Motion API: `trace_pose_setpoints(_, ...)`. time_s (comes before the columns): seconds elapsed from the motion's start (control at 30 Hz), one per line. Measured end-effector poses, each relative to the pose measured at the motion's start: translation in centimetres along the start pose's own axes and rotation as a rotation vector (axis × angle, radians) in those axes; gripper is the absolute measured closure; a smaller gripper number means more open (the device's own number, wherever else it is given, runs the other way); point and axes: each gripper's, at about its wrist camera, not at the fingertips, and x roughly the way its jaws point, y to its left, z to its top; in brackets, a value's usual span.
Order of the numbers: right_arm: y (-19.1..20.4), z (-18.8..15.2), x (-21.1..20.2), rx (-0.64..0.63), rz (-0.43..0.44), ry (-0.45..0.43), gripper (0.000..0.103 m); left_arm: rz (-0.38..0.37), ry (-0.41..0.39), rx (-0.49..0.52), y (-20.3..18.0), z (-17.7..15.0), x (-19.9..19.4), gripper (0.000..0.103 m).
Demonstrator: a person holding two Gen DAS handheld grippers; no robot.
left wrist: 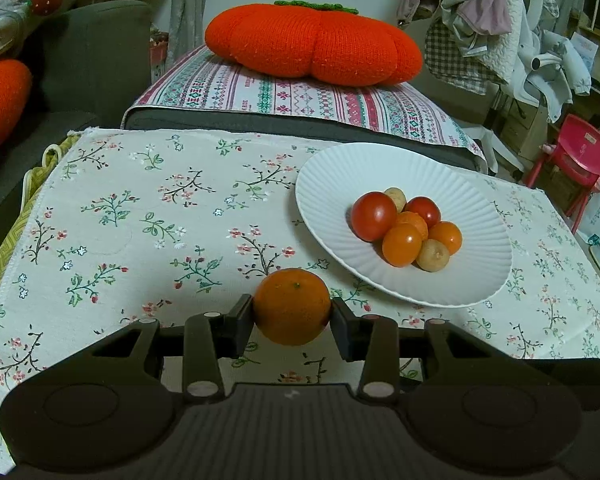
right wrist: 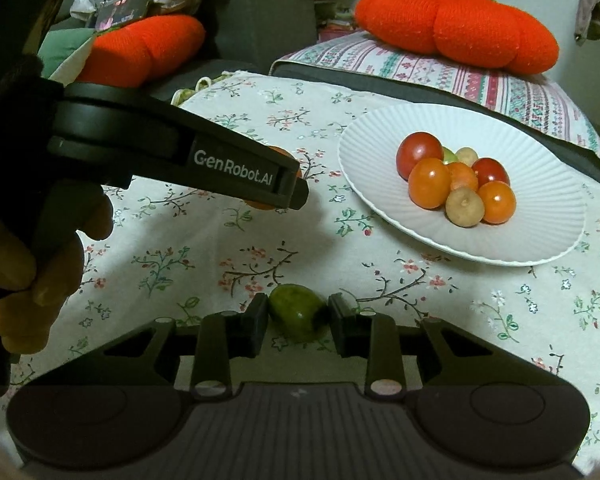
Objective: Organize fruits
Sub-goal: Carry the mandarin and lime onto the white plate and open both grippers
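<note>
While the left gripper [left wrist: 292, 314] clamps a round orange tangerine [left wrist: 292, 306], the right gripper [right wrist: 298, 320] pinches a small green fruit [right wrist: 298, 316] near the white ribbed plate [right wrist: 540, 216].

Bare floral cloth [left wrist: 140, 208] left of white plate [left wrist: 340, 168], left tool [right wrist: 296, 192] blocking above cloth, pumpkin cushion [left wrist: 312, 40] behind.

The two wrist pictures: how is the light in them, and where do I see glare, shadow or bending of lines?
Left wrist view: dim, warm light; small glare spots on the tomatoes; the cloth edges bow from the fisheye. Right wrist view: the left gripper throws a soft shadow on the cloth; the hand at the edge is dark and blurred.
</note>
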Motion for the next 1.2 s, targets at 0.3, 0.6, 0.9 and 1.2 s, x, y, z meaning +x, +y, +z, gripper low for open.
trace_pose_setpoints(0.3, 0.0, 0.0, 0.0, -0.001, -0.013, -0.002, 0.074, 0.002, -0.004, 0.006, -0.1, 0.0, 0.0, 0.082)
trace_pose_setpoints(0.6, -0.4, 0.4, -1.0, 0.02, -0.009, -0.031, 0.074, -0.004, -0.019, -0.01, 0.0, 0.3, -0.7, 0.082)
trace_pose_setpoints(0.9, -3.2, 1.0, -3.4, 0.113, -0.049, -0.126, 0.074, -0.025, -0.048, -0.014, -0.2, 0.5, -1.4, 0.081)
trace_pose_setpoints(1.2, -7.5, 1.2, -5.7, 0.262, -0.084, -0.23, 0.074, -0.054, -0.105, 0.012, -1.4, 0.9, -1.8, 0.081)
